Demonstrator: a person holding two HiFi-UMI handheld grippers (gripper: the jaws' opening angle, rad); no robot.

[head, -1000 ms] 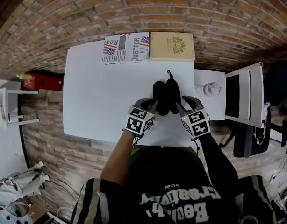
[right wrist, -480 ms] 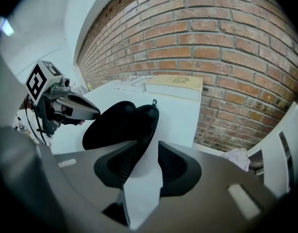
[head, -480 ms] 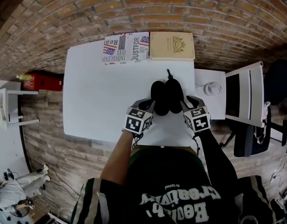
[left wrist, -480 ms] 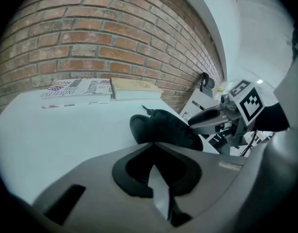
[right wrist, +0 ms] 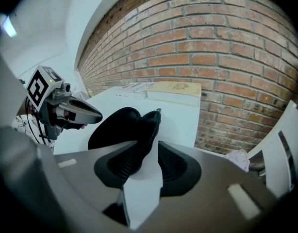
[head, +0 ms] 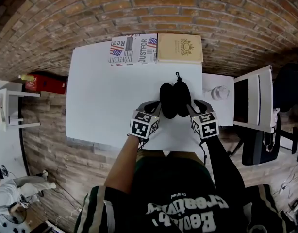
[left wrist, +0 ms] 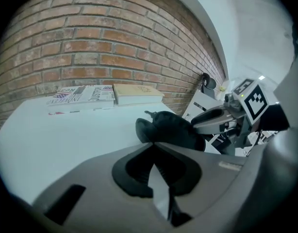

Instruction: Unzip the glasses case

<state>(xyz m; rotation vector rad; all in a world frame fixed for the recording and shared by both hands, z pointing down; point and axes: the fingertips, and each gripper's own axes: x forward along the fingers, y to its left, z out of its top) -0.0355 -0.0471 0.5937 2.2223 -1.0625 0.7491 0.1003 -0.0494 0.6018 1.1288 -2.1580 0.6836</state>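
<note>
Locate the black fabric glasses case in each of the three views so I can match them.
Head view: the black fabric glasses case lies at centre, on the white table's near right part.
Left gripper view: the case sits centre right, just beyond the jaws.
Right gripper view: the case sits centre left, reaching between the jaws.
Shared landmark: the tan book at the table's far edge.

looks like a small office or workroom: a white counter point(head: 105, 96) against a brick wall point(head: 154, 8), books point(head: 180, 48) at its back edge, a side table point(head: 225, 111) alongside.
</note>
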